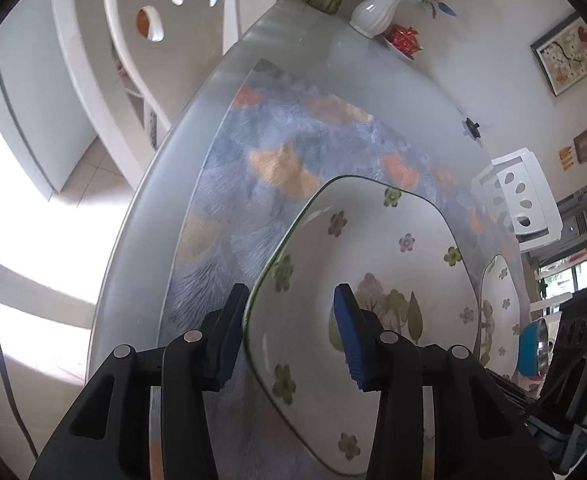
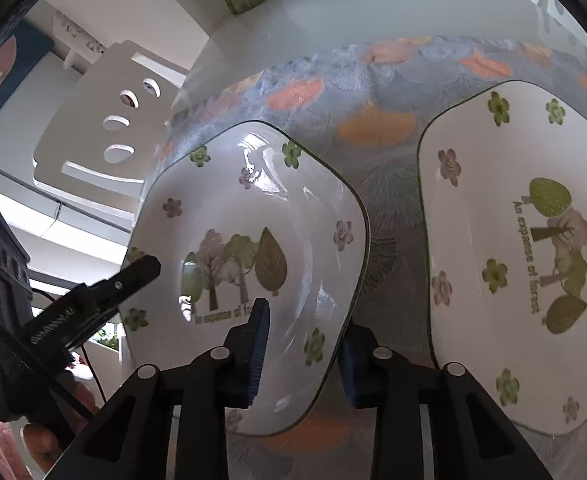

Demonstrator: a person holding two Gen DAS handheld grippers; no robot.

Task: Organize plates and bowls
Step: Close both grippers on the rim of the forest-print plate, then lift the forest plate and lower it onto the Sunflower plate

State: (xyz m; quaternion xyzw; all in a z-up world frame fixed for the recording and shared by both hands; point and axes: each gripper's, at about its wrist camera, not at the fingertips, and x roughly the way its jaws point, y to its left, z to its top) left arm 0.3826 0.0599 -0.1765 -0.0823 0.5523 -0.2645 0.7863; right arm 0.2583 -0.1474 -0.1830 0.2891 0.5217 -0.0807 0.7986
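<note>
A white square deep plate [image 1: 373,248] with flower and tree prints lies on the patterned mat [image 1: 253,140]. My left gripper [image 1: 291,296] straddles its left rim, one blue pad outside and one over the inside, jaws open. My right gripper [image 2: 307,320] straddles the opposite rim of the same plate [image 2: 253,208], also open, with the outer pad close to the rim. One left-gripper finger [image 2: 137,274] shows at that plate's far rim. A second matching plate [image 2: 513,260] lies on the mat to the right, apart from the first, and shows edge-on in the left wrist view [image 1: 499,304].
The mat covers a frosted glass table [image 1: 333,60]. At its back stand a white vase of flowers [image 1: 375,12], a red item on a saucer [image 1: 403,38] and a small black knob [image 1: 471,126]. White chairs [image 1: 521,196] [image 2: 105,128] flank the table.
</note>
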